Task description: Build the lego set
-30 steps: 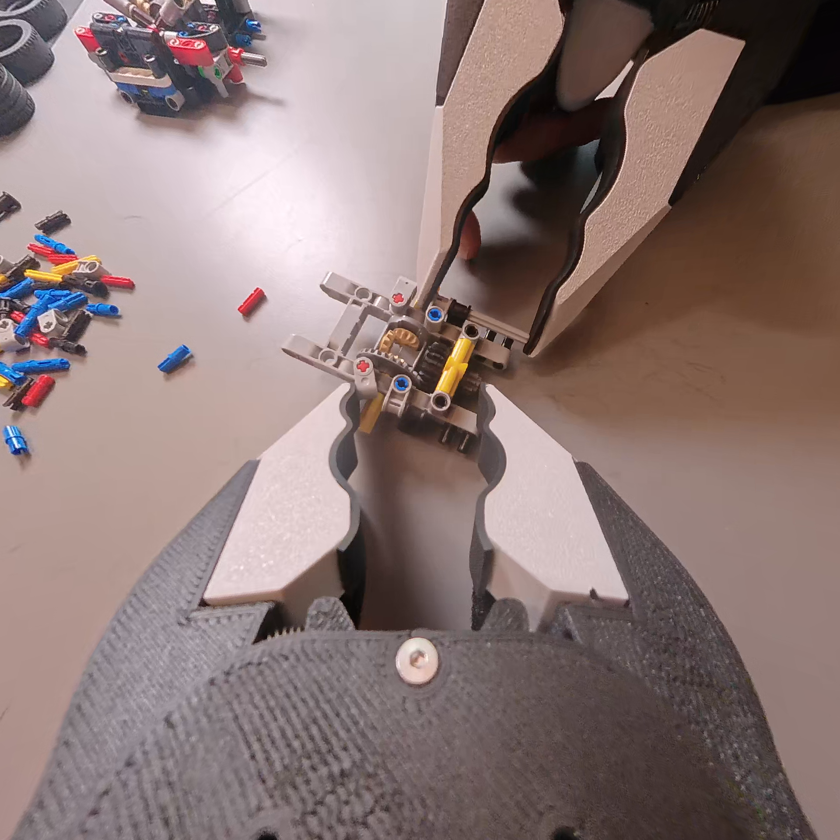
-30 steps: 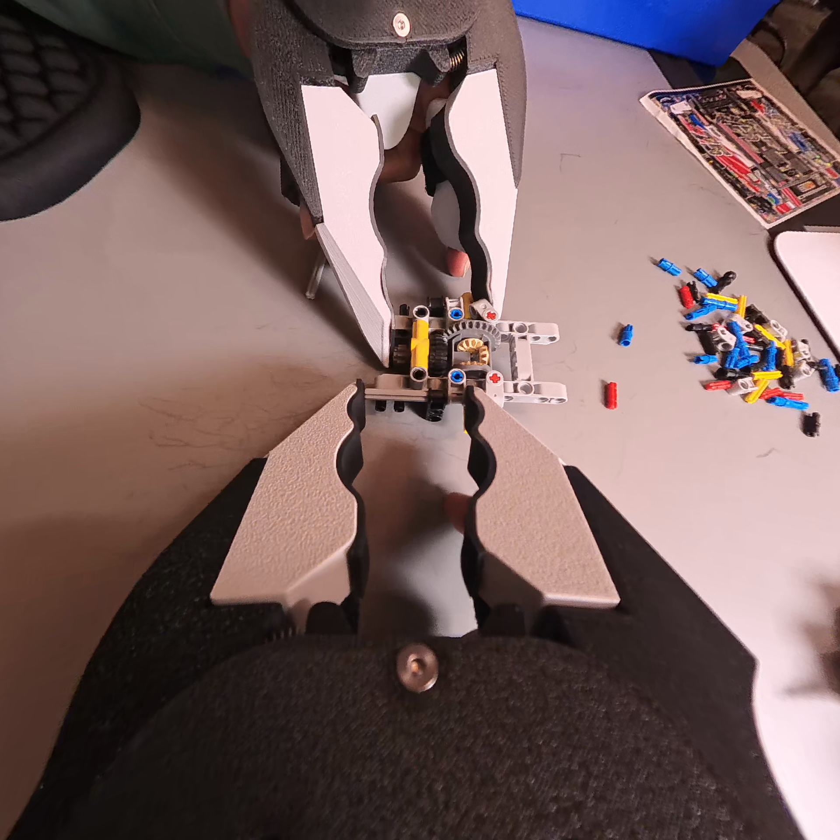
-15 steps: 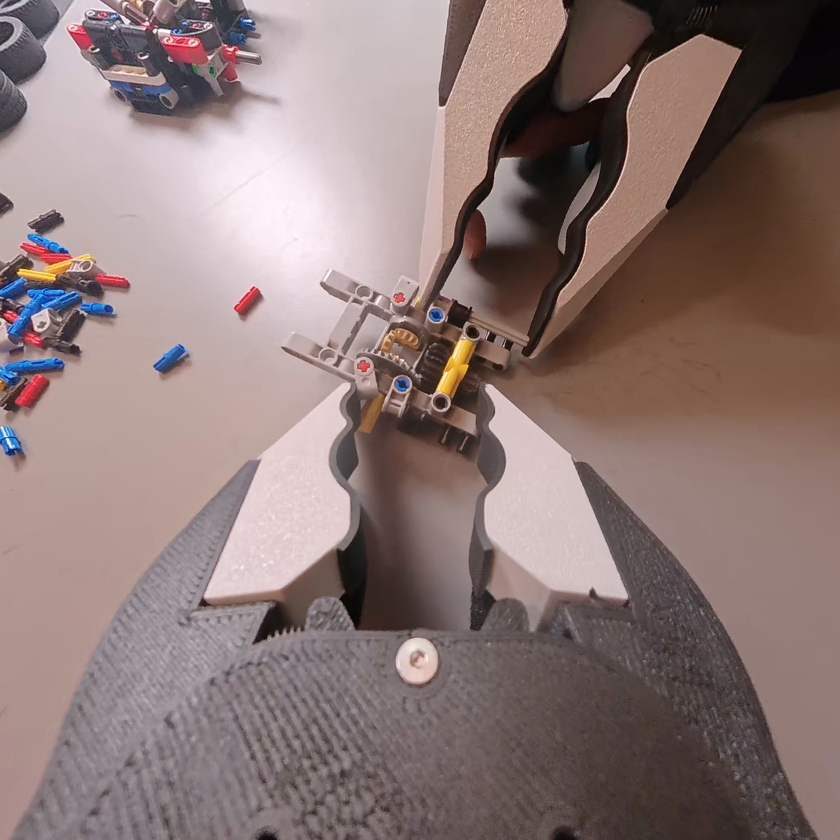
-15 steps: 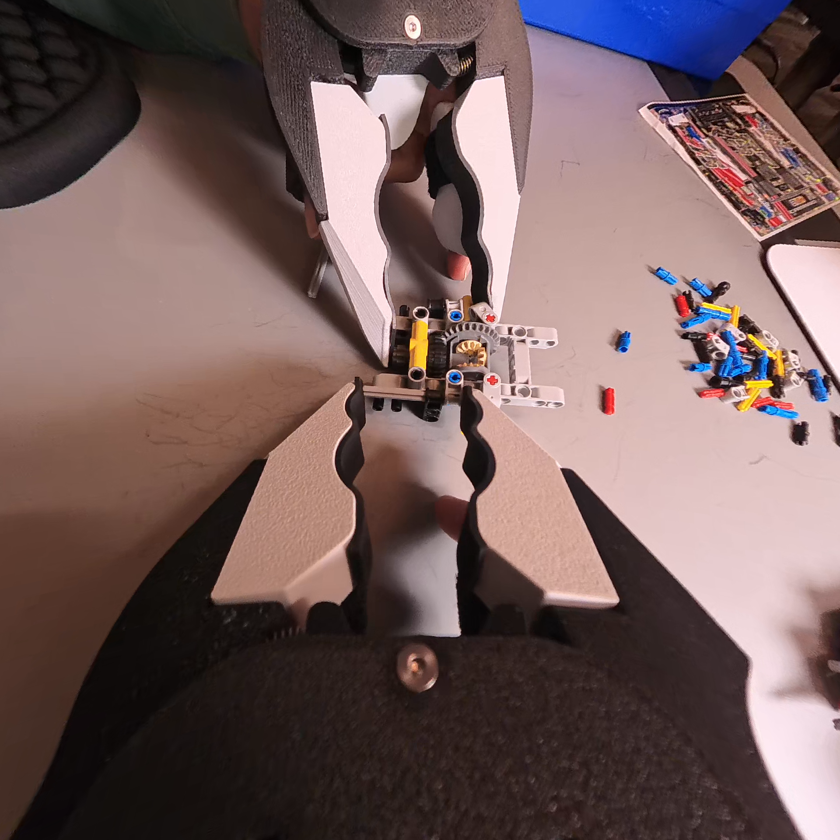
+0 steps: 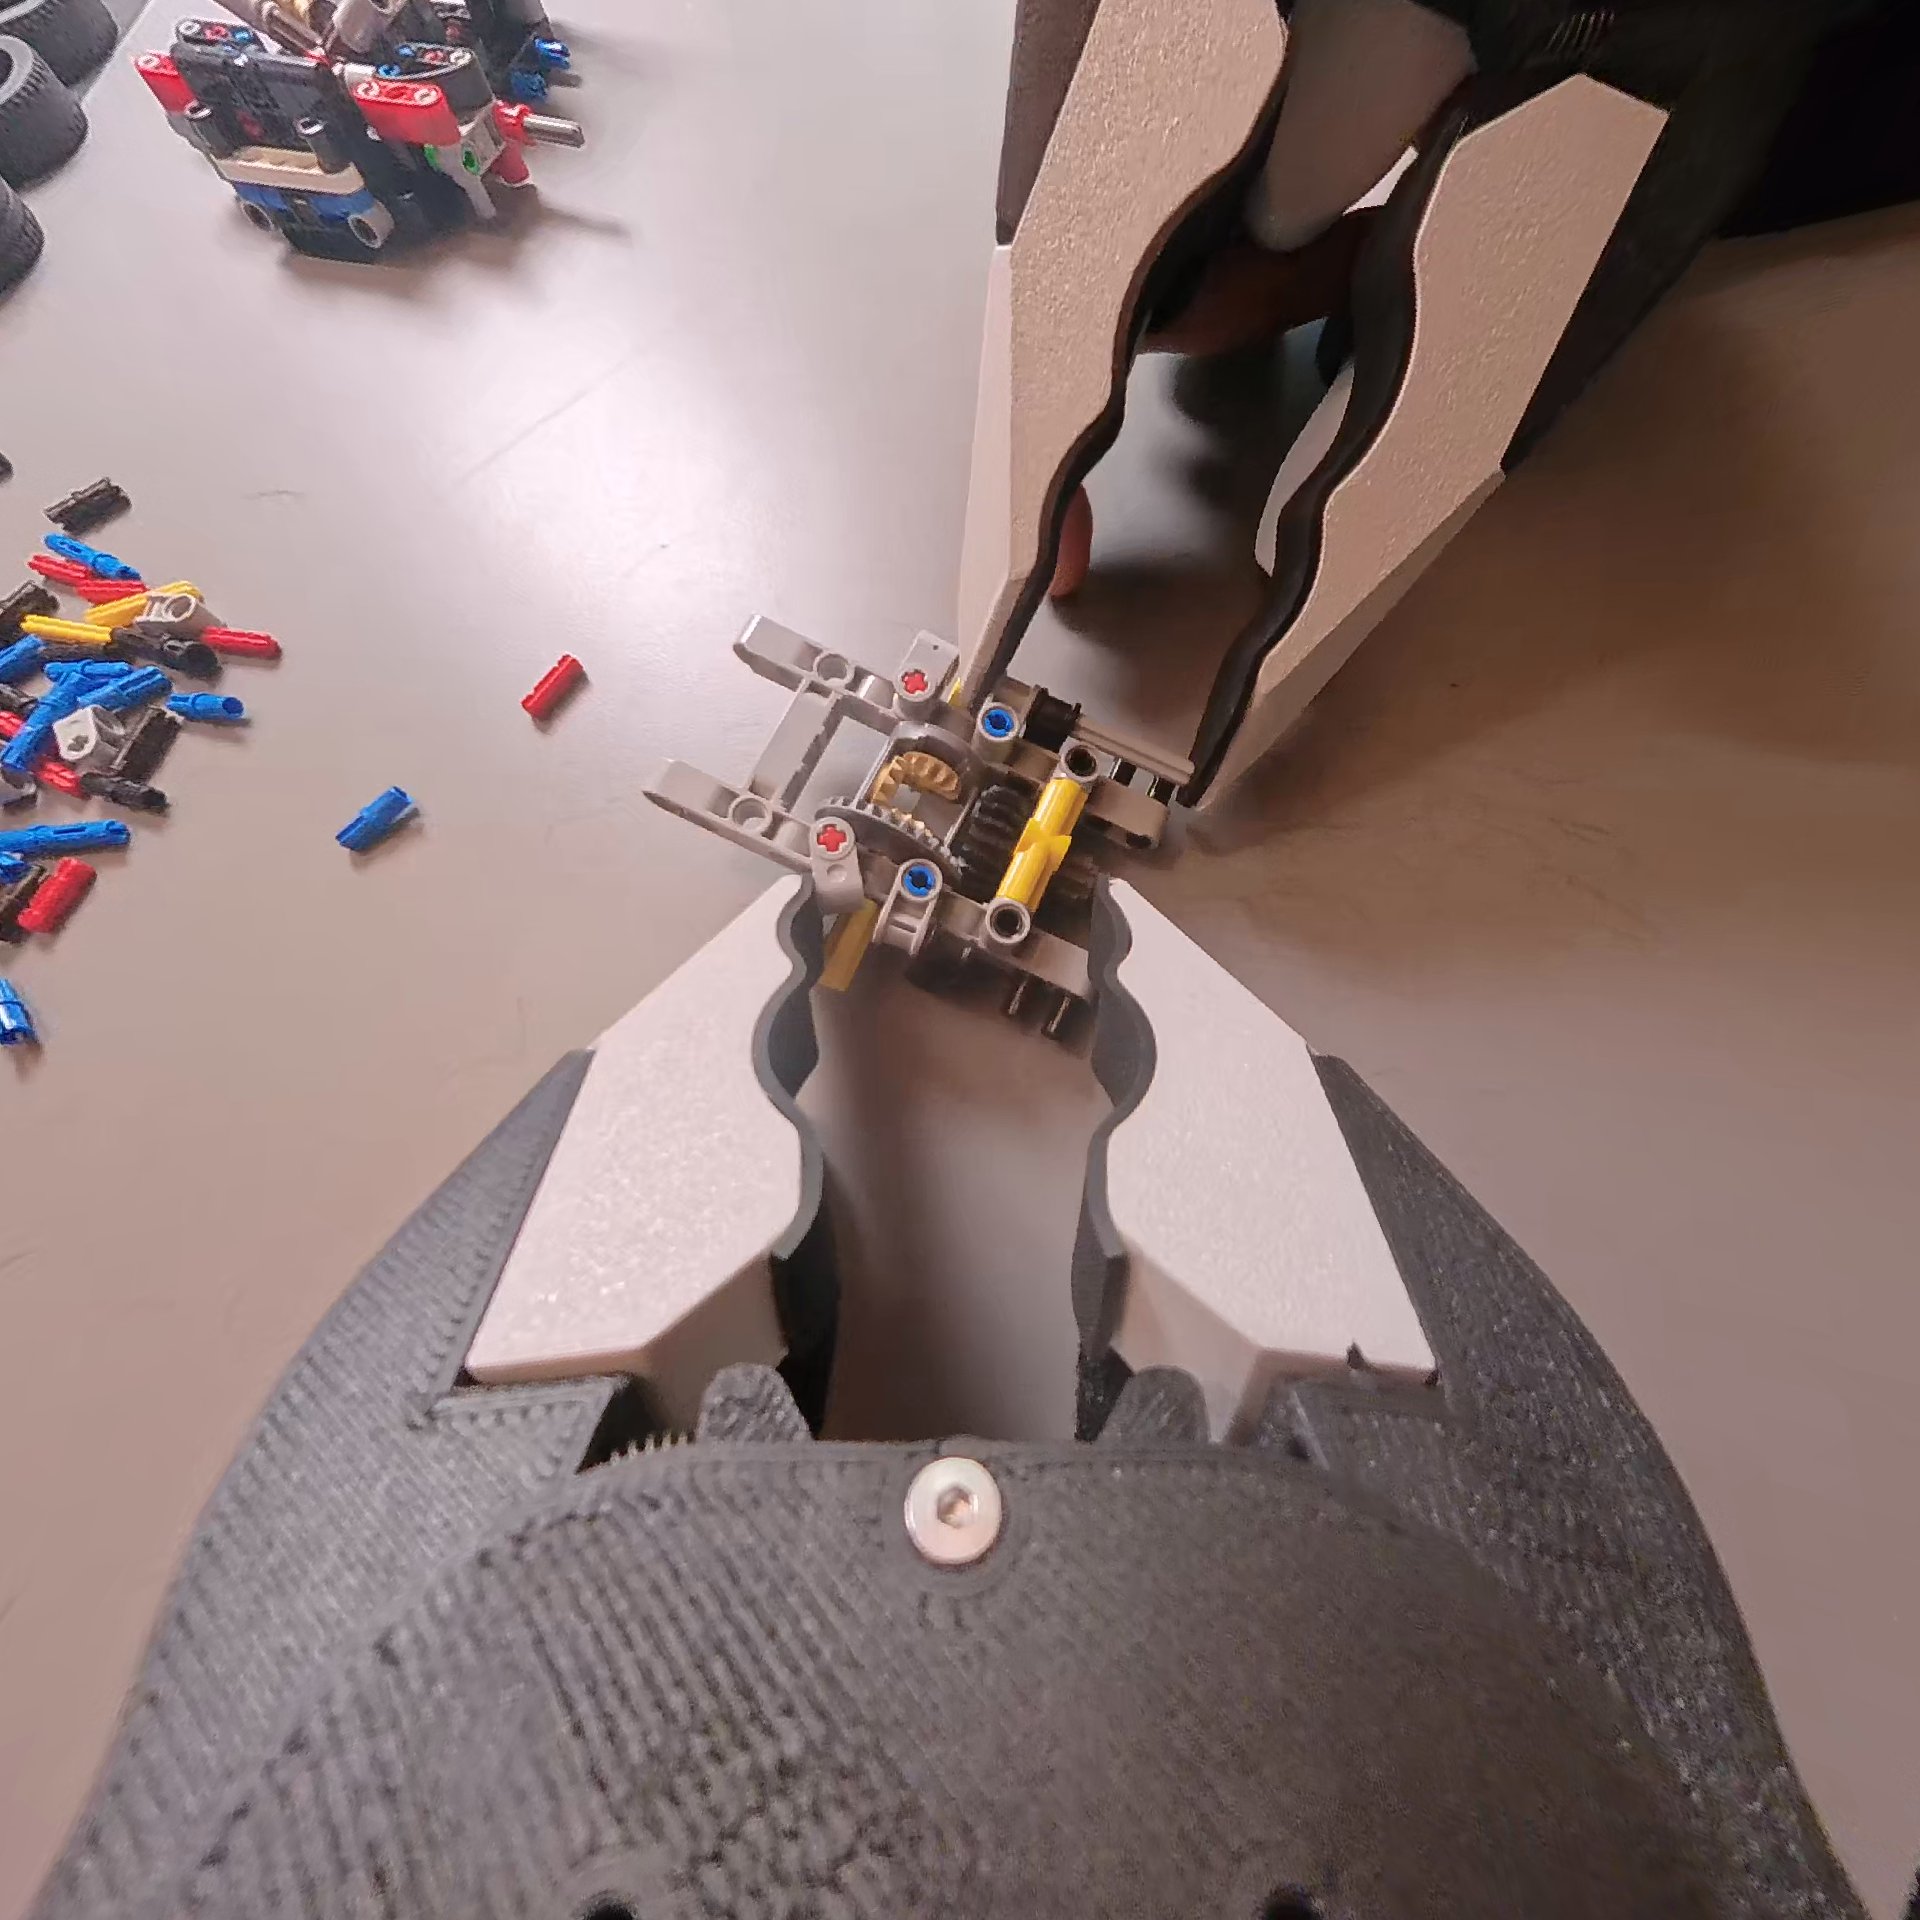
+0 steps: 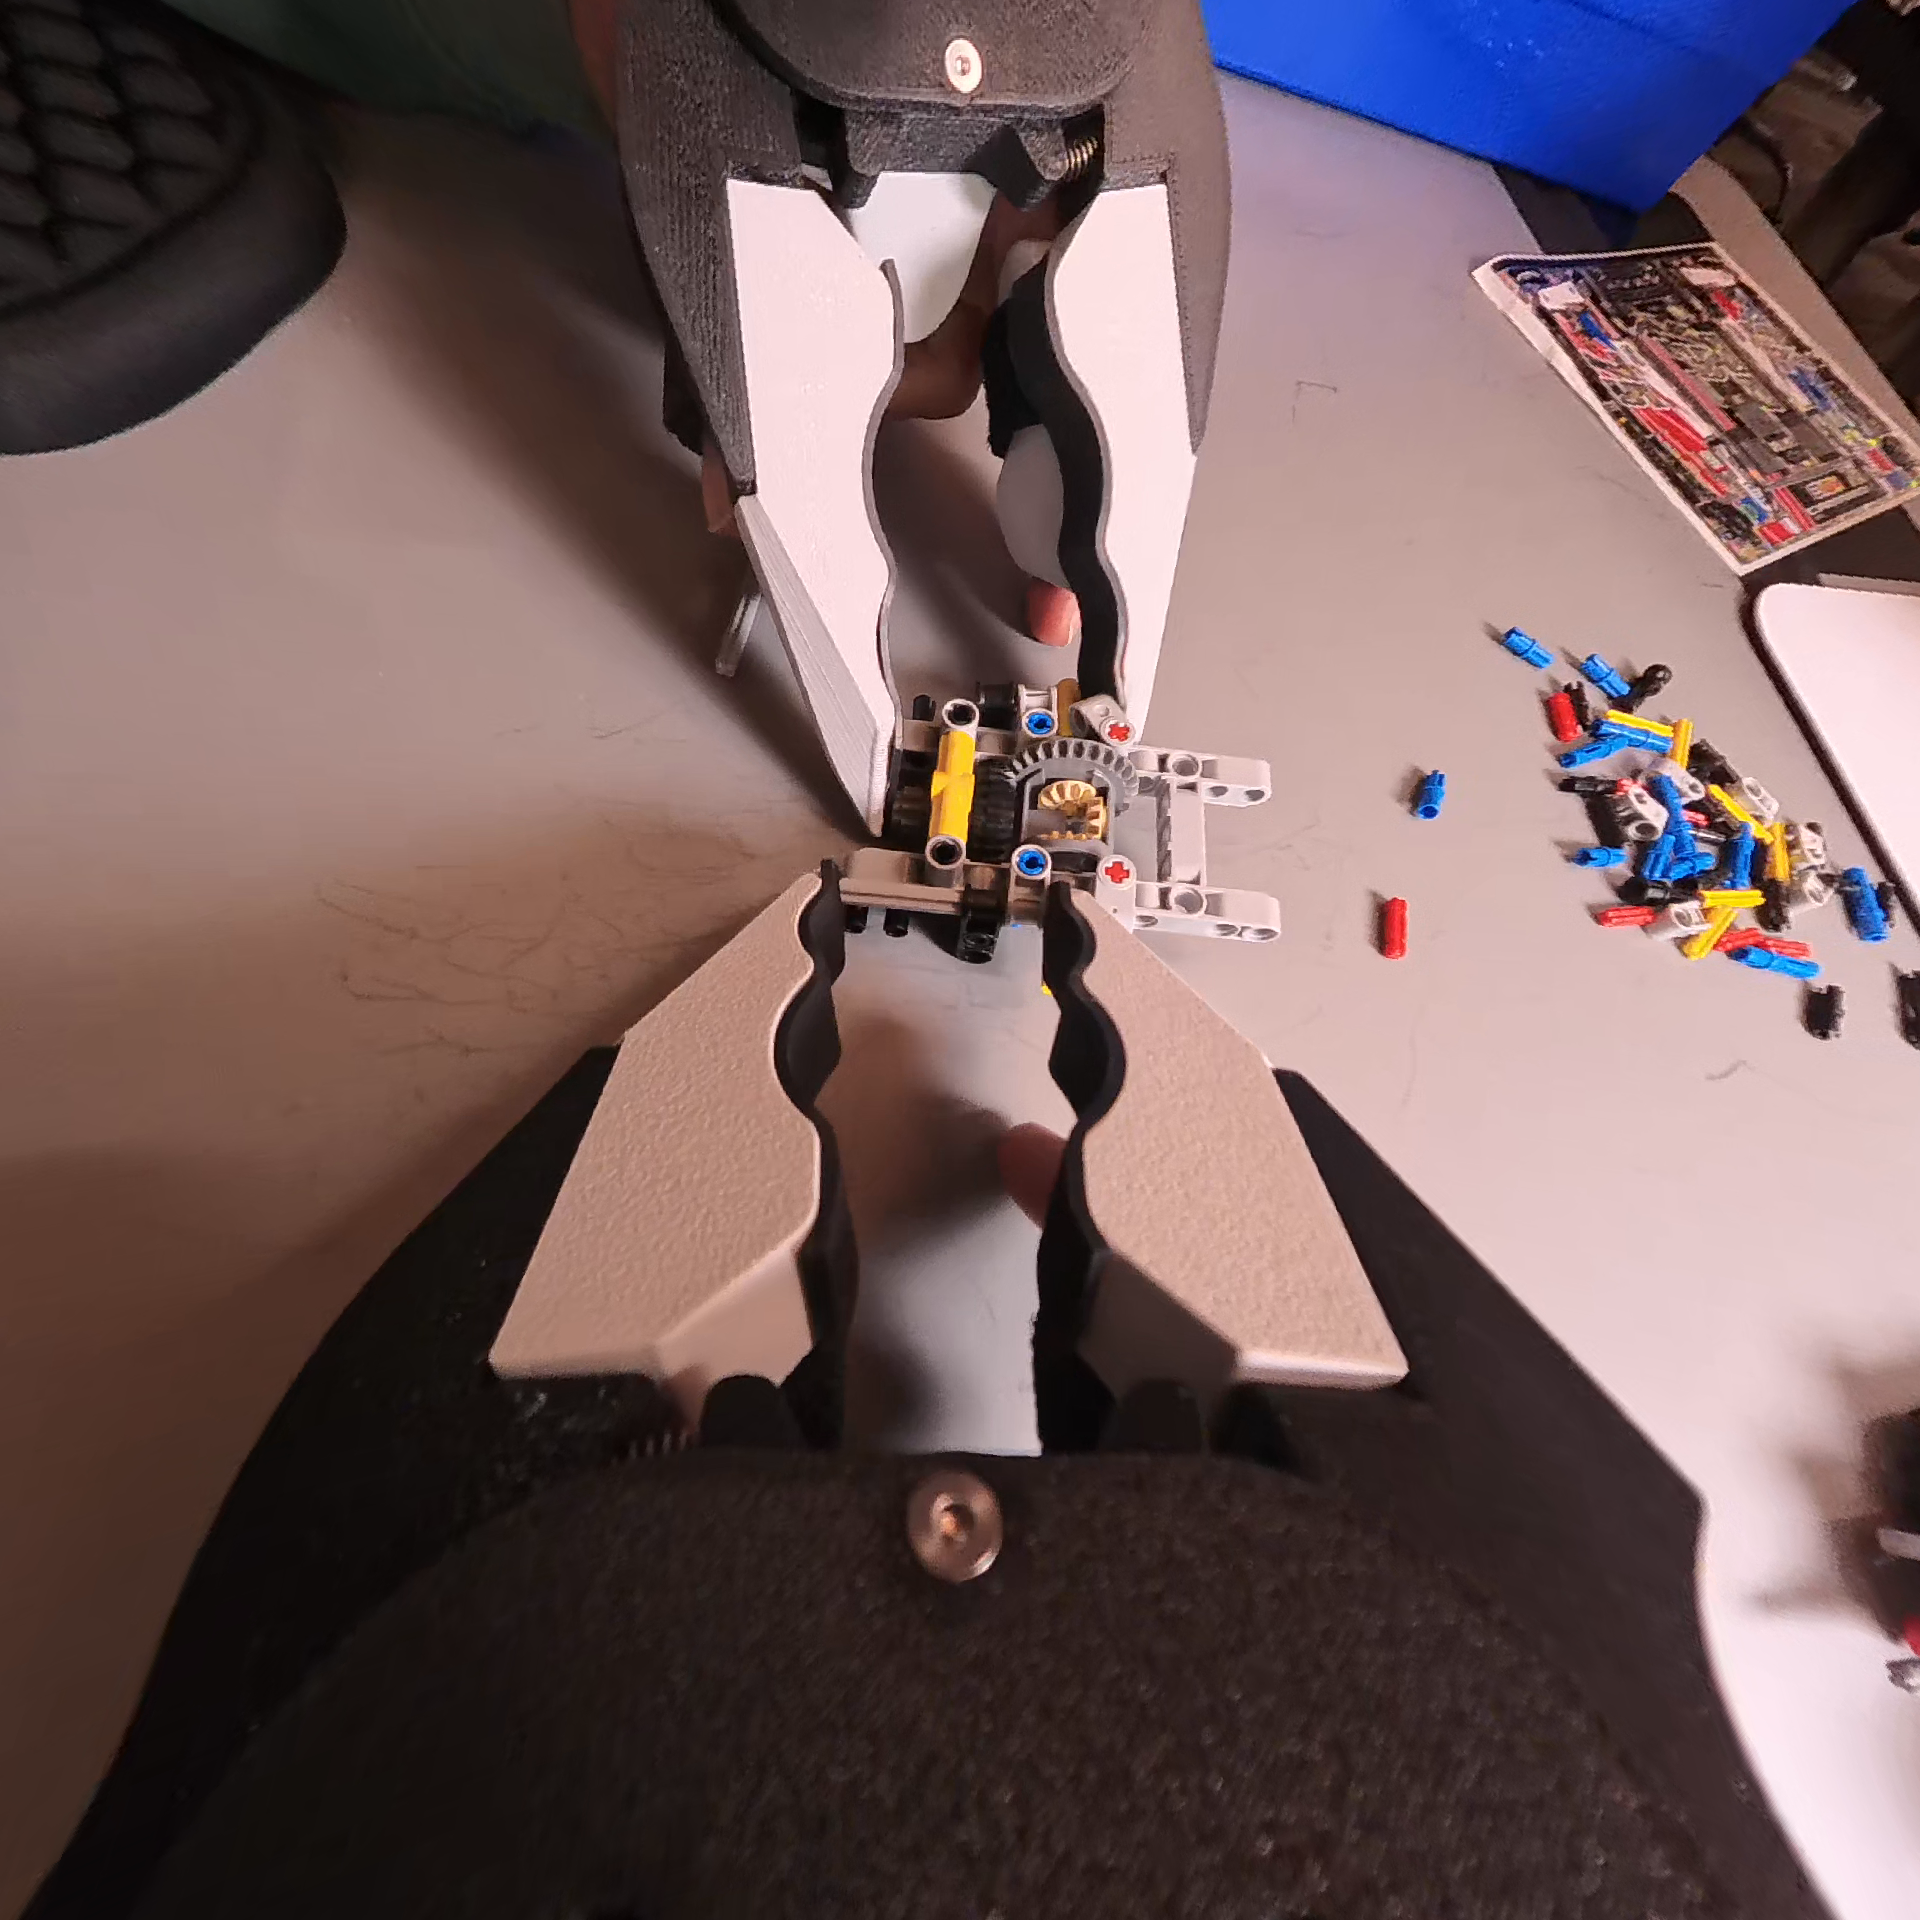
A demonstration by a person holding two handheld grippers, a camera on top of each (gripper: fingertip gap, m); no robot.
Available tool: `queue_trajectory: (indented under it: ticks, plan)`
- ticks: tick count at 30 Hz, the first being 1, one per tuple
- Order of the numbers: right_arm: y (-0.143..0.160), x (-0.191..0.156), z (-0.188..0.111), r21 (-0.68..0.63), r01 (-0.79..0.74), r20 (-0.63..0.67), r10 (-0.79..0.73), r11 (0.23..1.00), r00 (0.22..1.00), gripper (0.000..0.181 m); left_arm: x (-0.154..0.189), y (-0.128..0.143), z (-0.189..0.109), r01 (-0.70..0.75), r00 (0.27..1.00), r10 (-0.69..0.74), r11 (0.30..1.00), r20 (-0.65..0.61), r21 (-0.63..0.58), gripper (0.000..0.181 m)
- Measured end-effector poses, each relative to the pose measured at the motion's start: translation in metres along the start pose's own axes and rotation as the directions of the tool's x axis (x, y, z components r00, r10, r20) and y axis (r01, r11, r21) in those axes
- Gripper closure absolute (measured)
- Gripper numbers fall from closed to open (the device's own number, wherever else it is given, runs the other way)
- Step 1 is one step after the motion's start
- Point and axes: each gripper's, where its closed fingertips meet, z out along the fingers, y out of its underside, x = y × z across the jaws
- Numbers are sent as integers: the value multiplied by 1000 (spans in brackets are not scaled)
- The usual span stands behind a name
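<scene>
Two grippers pinch one small grey lego gearbox frame (image 5: 925,821) with yellow axle and tan gears, sitting mid-bench: left gripper (image 5: 951,935) clamps its near beam, right gripper (image 6: 940,904) squeezes the opposite beam. Looks like a press-together or steadying step. Next probably means freeing one side to fetch a pin from the coloured pin pile (image 6: 1704,831) toward the bench's edge.
</scene>
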Motion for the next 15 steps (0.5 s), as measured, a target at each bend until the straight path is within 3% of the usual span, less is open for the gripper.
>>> queue_trajectory:
  ticks: [11, 15]
  plan:
    - [0, 1, 1, 4, -14, 6, 14, 1000, 1000, 142, -1, 0, 0, 5, 1000, -5, 1000, 7, -1, 131]
    - [-6, -4, -5, 45, -28, 32, 27, 999, 999, 128, -1, 0, -1, -4, 1000, 4, 1000, 15, 1, 131]
